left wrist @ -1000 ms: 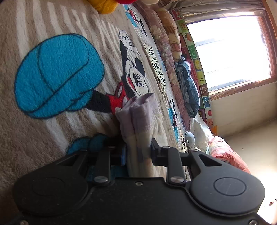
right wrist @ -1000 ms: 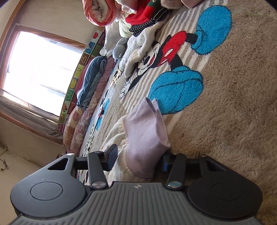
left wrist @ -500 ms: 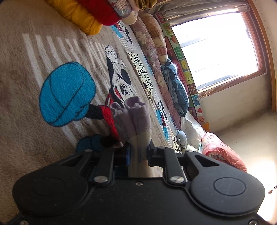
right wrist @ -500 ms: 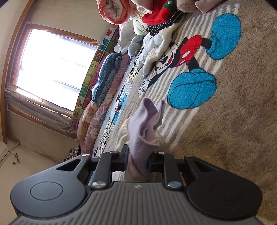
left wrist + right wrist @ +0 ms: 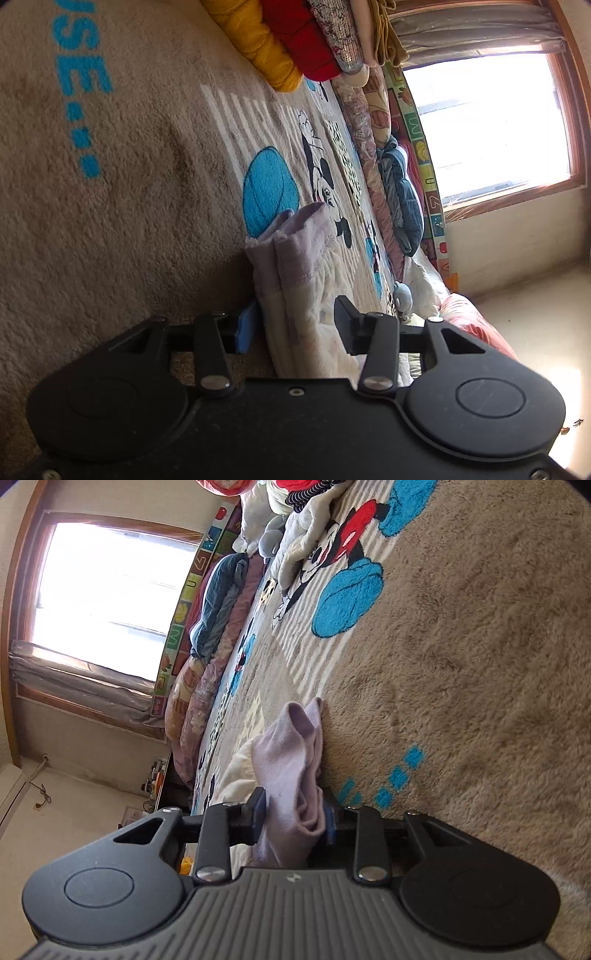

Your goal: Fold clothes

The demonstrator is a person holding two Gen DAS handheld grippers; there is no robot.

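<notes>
Left gripper (image 5: 295, 325) jaws stand wide around the lilac garment (image 5: 295, 254). Right gripper (image 5: 293, 818) jaws pinch it; lay edges level on the Mickey blanket (image 5: 480, 646).

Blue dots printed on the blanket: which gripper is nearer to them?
Right. The blue dots lie just beside the right gripper, off its right finger. From the left gripper they sit well ahead and to the left.
</notes>
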